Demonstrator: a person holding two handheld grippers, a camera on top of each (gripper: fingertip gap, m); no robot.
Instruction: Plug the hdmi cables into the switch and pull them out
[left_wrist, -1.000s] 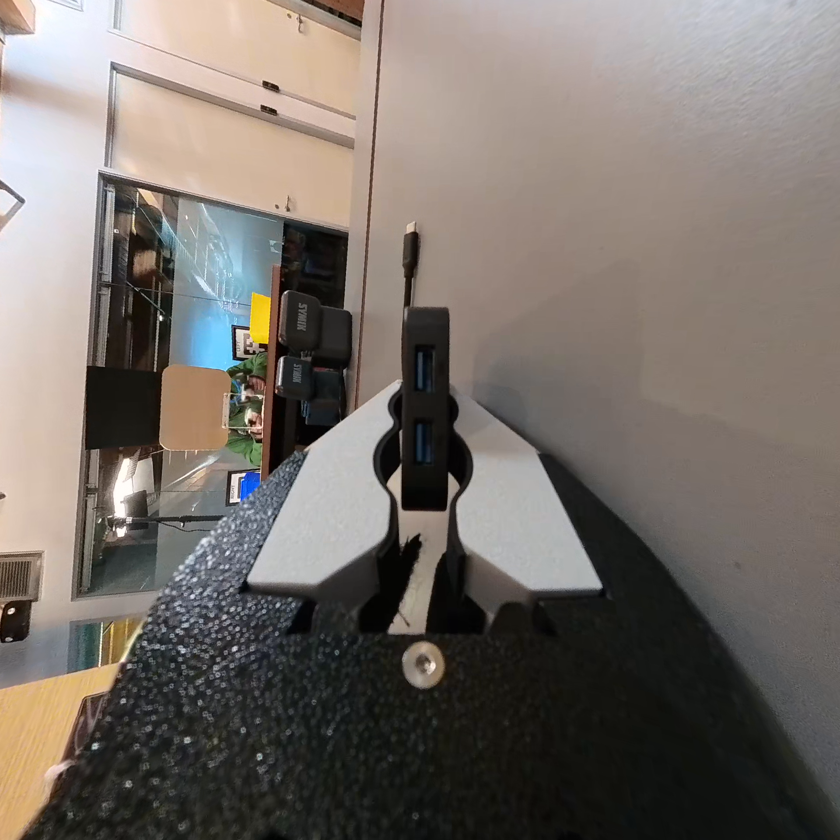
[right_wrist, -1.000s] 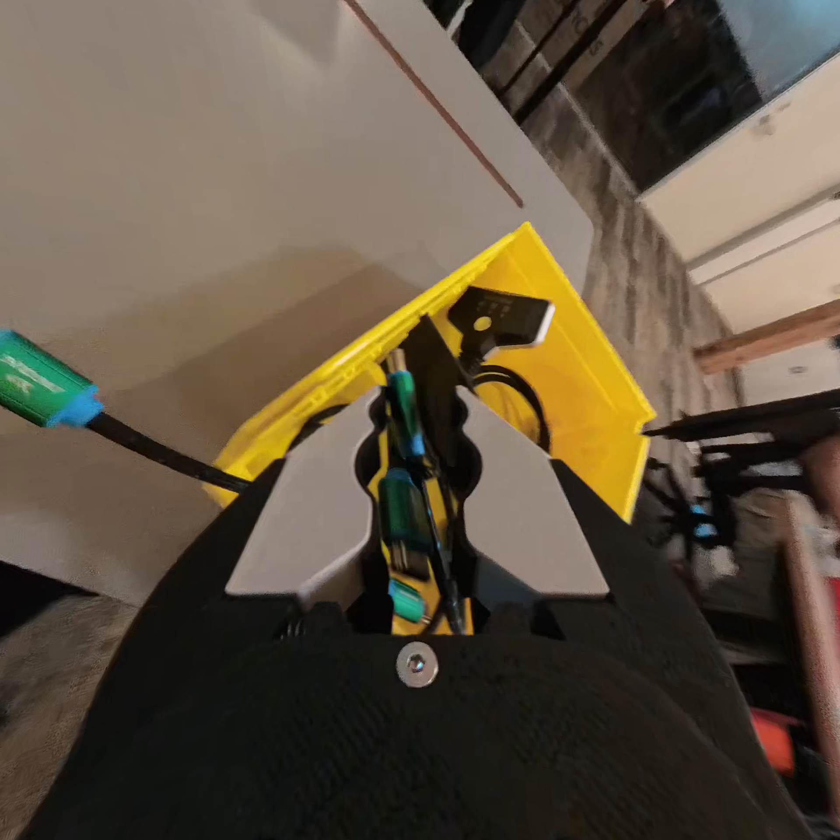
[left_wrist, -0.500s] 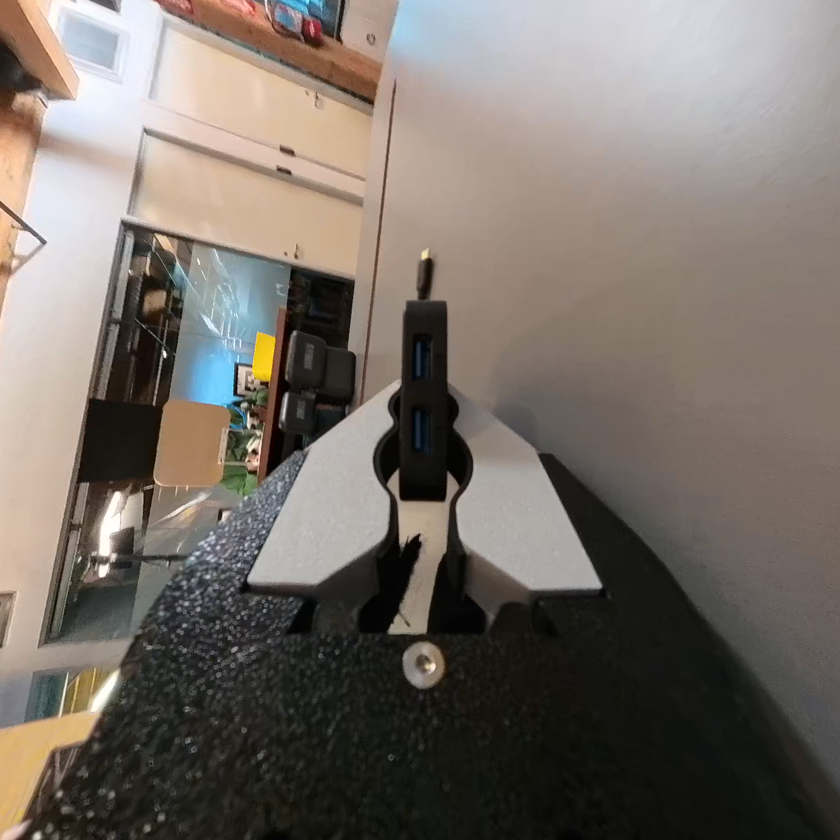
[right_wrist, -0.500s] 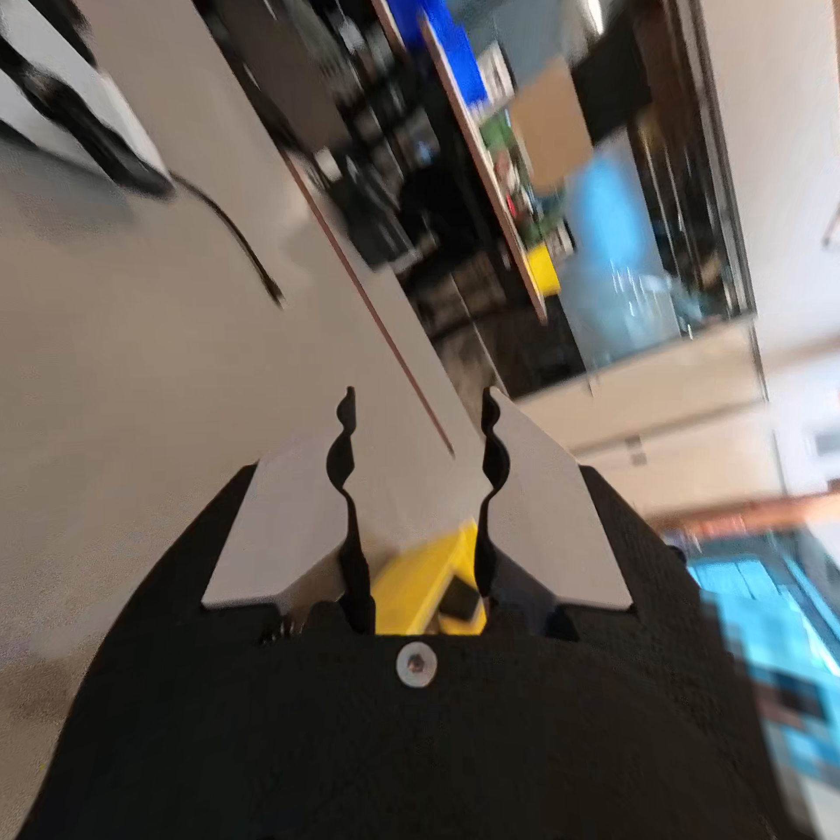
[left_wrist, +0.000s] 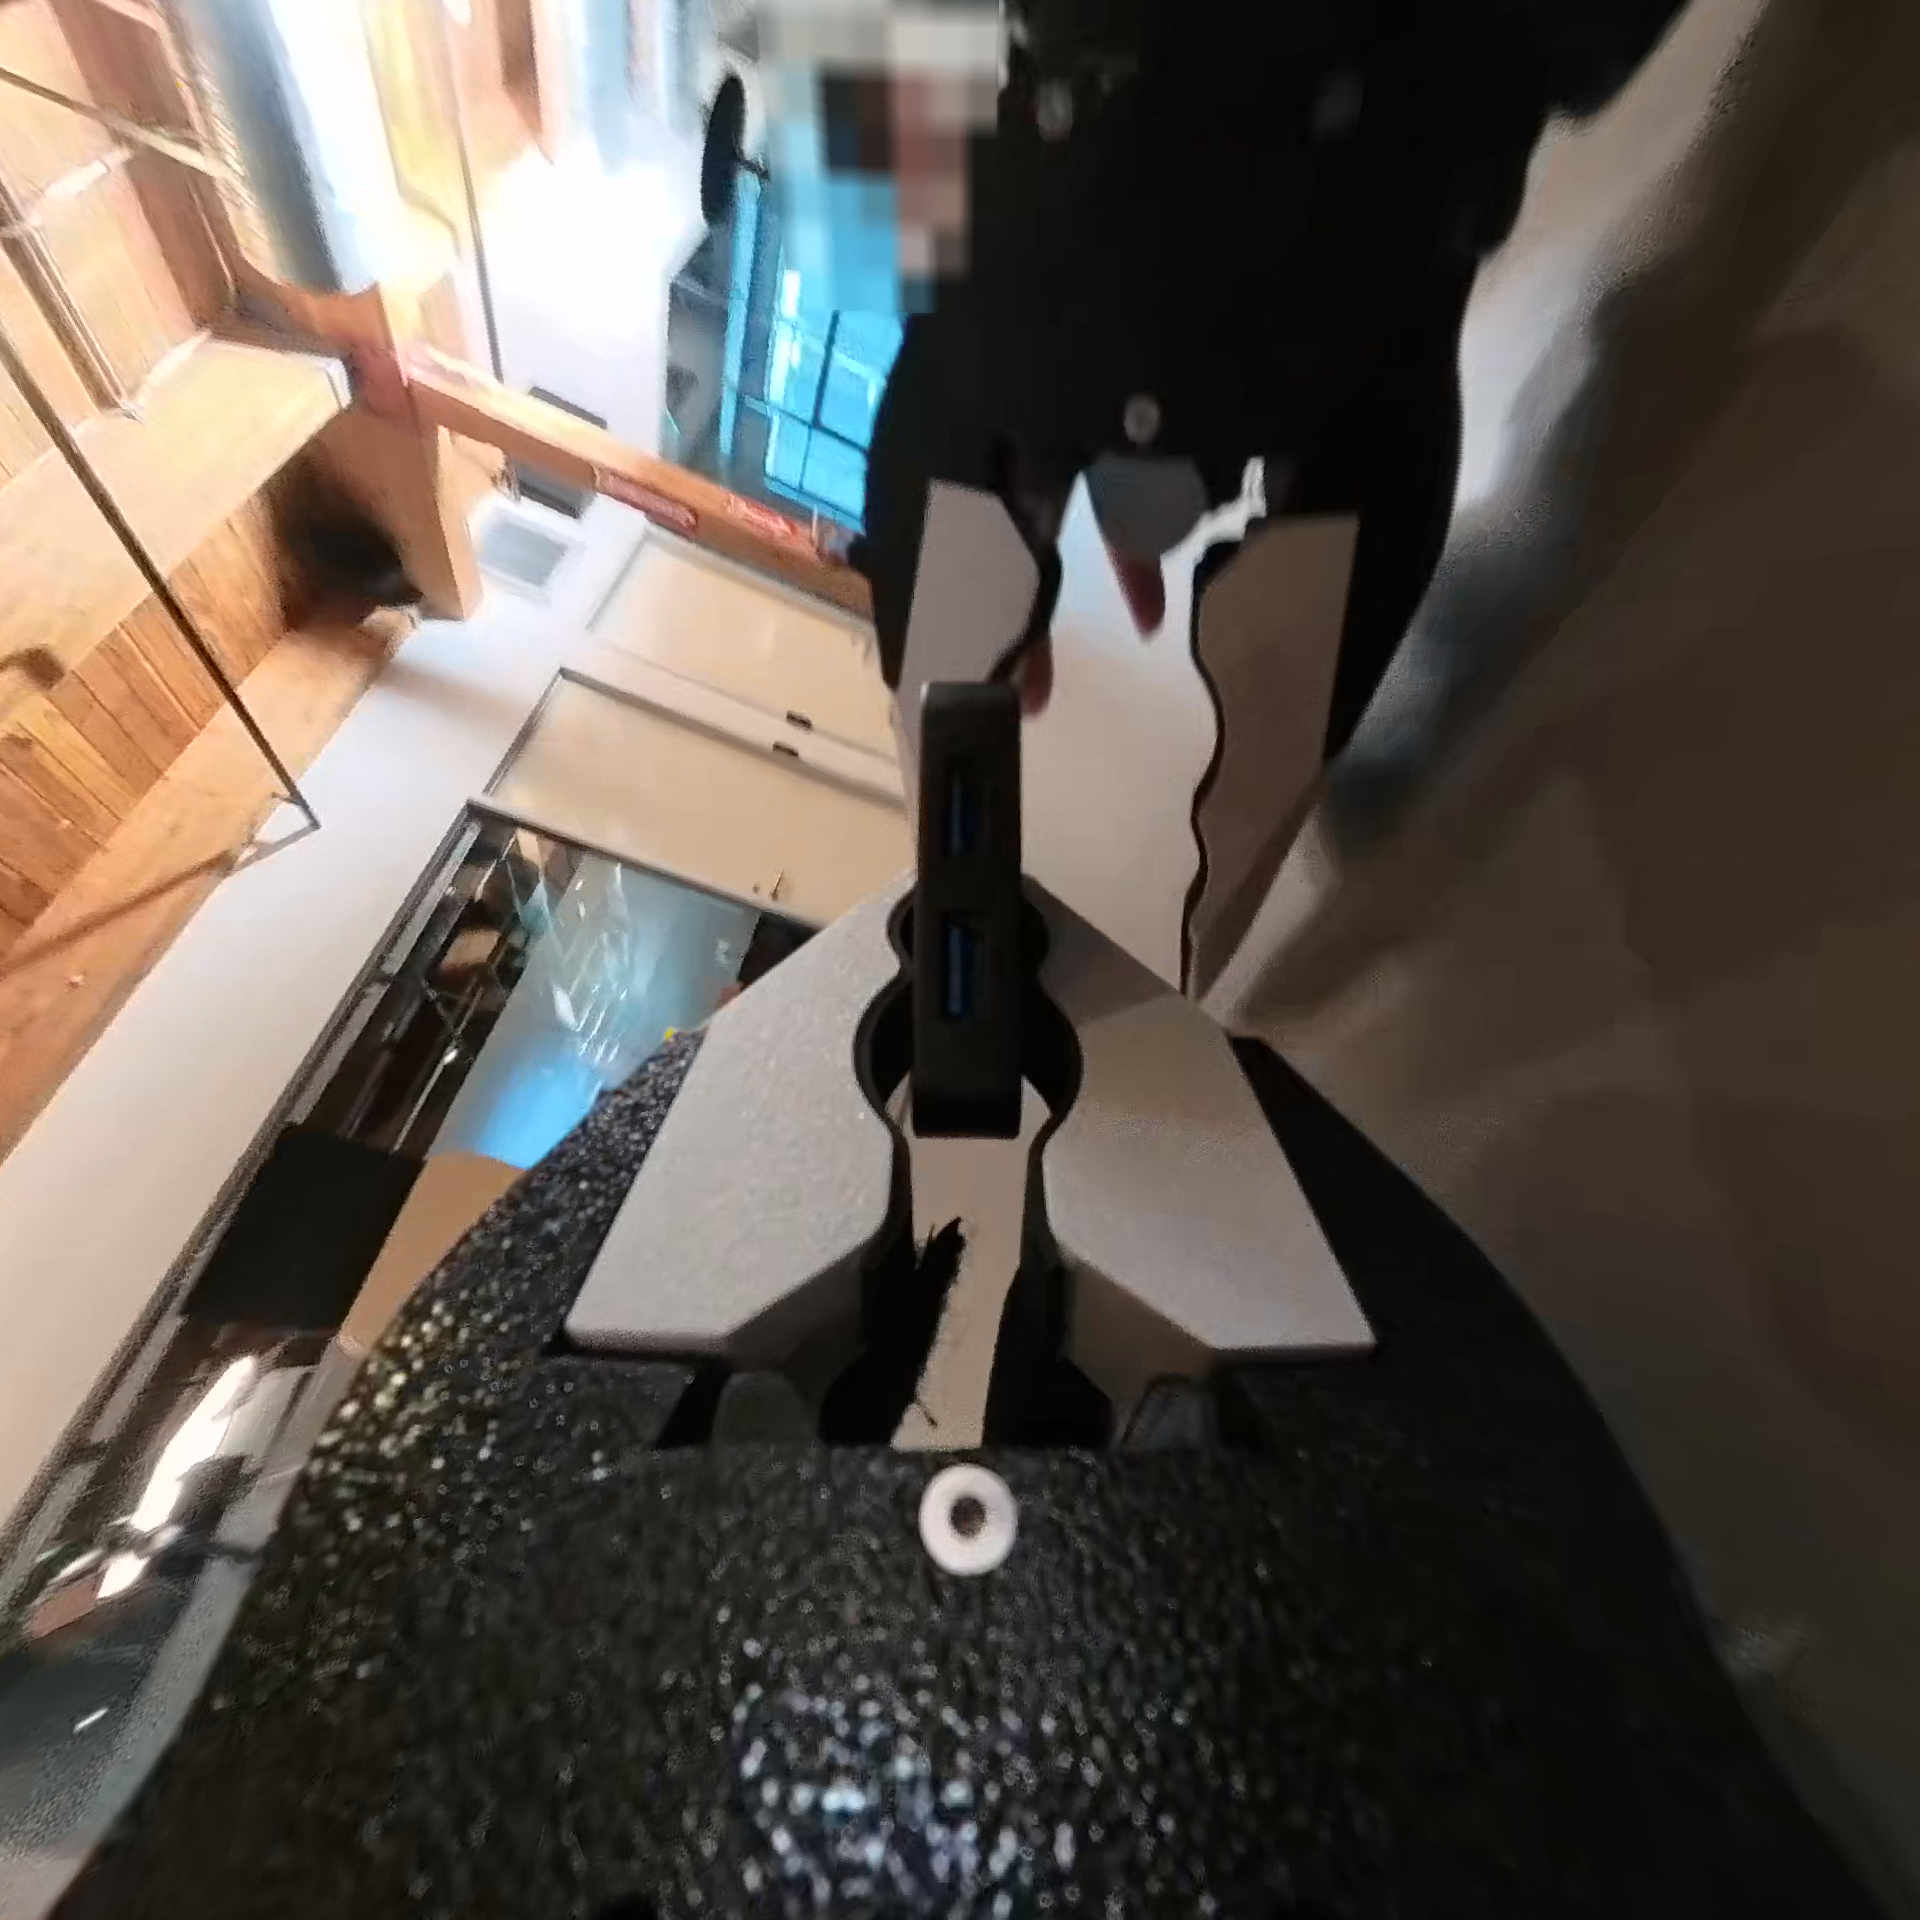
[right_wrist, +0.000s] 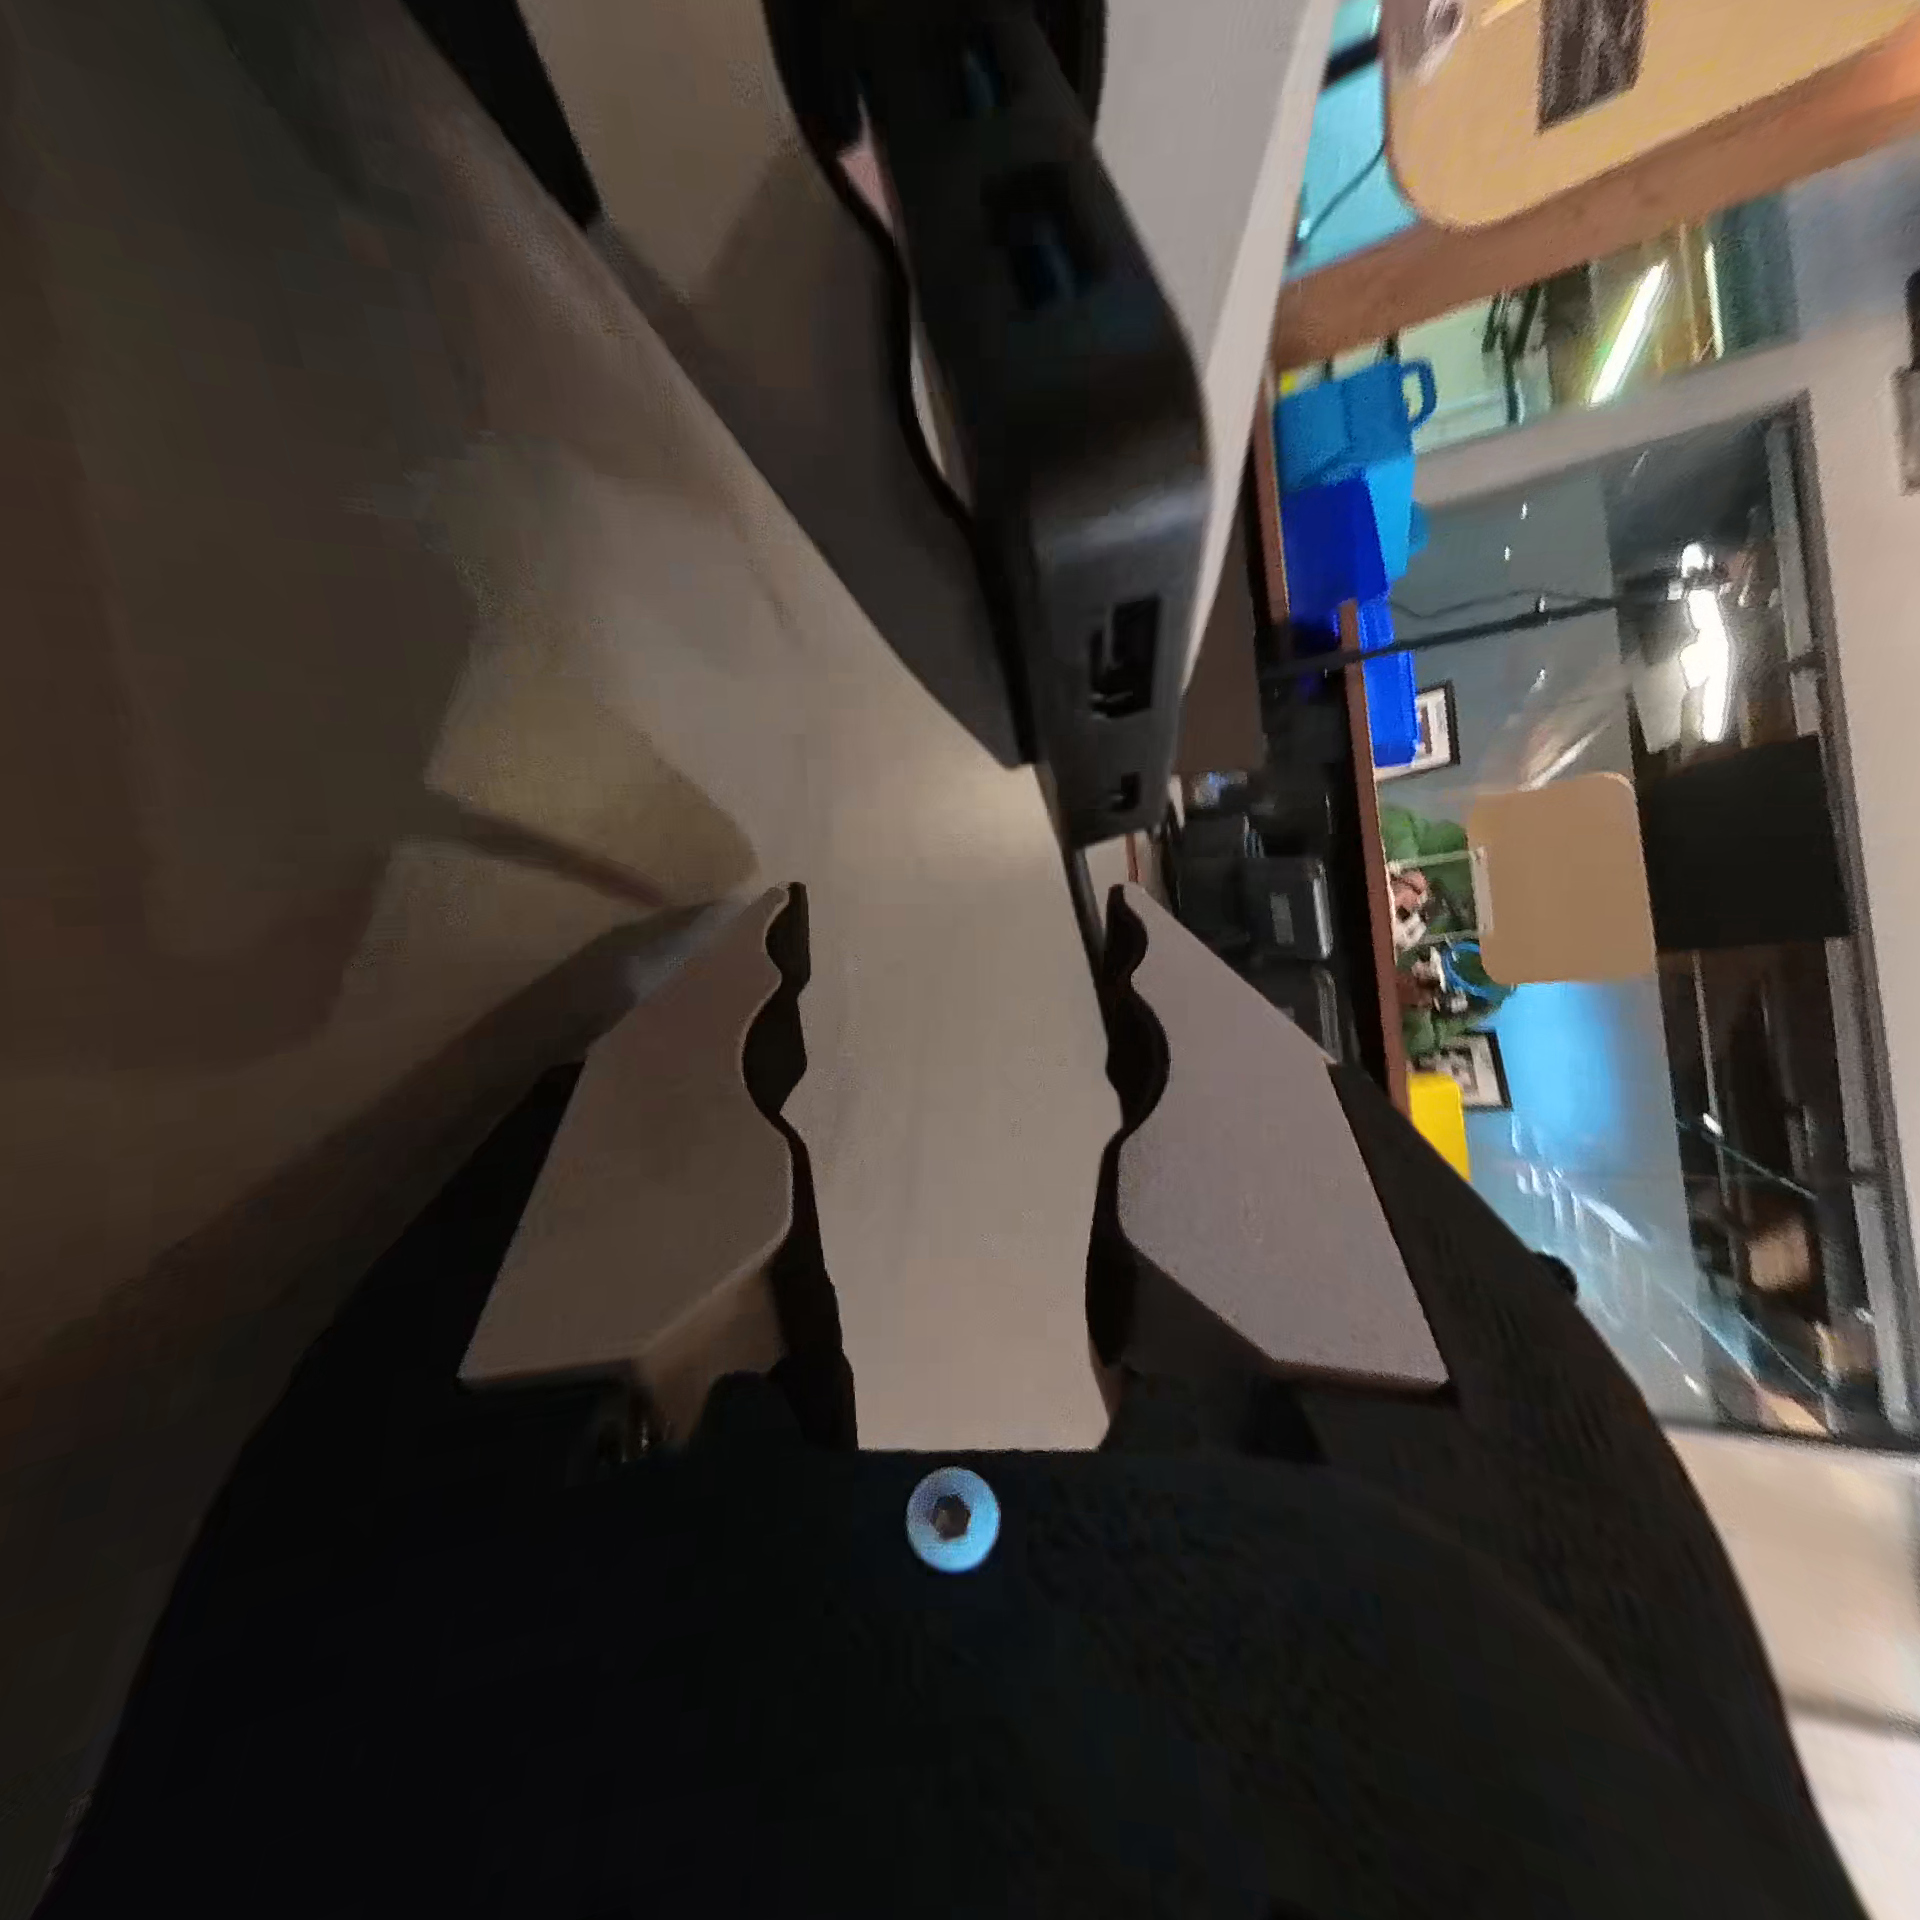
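Note:
My left gripper (left_wrist: 966, 914) is shut on the switch (left_wrist: 968, 883), a slim black hub with two blue ports on its edge, held upright off the table. My right gripper (right_wrist: 954, 904) is open and empty. In the left wrist view it (left_wrist: 1127, 582) faces mine from just beyond the switch, jaws apart. In the right wrist view the switch (right_wrist: 1081, 447) hangs close ahead and above, its end ports facing me, with the left gripper's dark body behind it. No hdmi cable is in view.
The grey table (right_wrist: 644, 582) runs along the left of the right wrist view and the right of the left wrist view (left_wrist: 1662, 935). A person in dark clothing (left_wrist: 1195, 208) stands behind the right gripper. Blue bins (right_wrist: 1351, 540) and shelves lie beyond the table's edge.
My right gripper left the yellow bin with the cables, opened, and swung round to face the switch. My left gripper tilted the switch up and towards the right gripper.

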